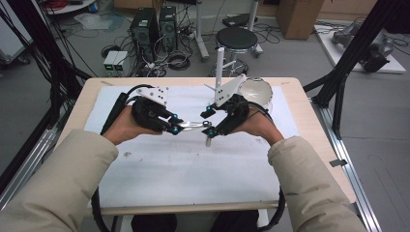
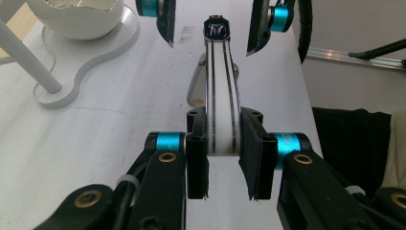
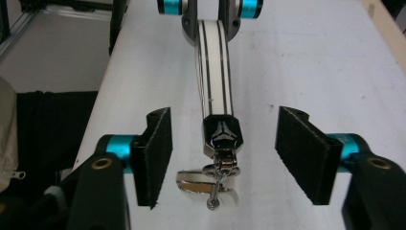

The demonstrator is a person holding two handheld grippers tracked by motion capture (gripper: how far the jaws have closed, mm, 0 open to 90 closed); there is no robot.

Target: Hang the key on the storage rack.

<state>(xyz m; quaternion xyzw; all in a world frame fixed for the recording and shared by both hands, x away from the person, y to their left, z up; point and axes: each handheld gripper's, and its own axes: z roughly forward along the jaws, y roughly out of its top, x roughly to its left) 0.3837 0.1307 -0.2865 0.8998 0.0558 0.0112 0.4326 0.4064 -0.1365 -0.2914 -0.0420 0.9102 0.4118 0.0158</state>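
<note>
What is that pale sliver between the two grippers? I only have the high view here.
Observer: A white strap with two thin black stripes. The left gripper is shut on one end of it.
Operator: Does my right gripper have the other end?
Observer: No. In the right gripper view, the right gripper is open. Its jaws stand on either side of the strap's black end cap, clear of it.
Operator: Is anything hanging off that cap?
Observer: Yes, a small metal clasp dangles from it, above the white table cover.
</note>
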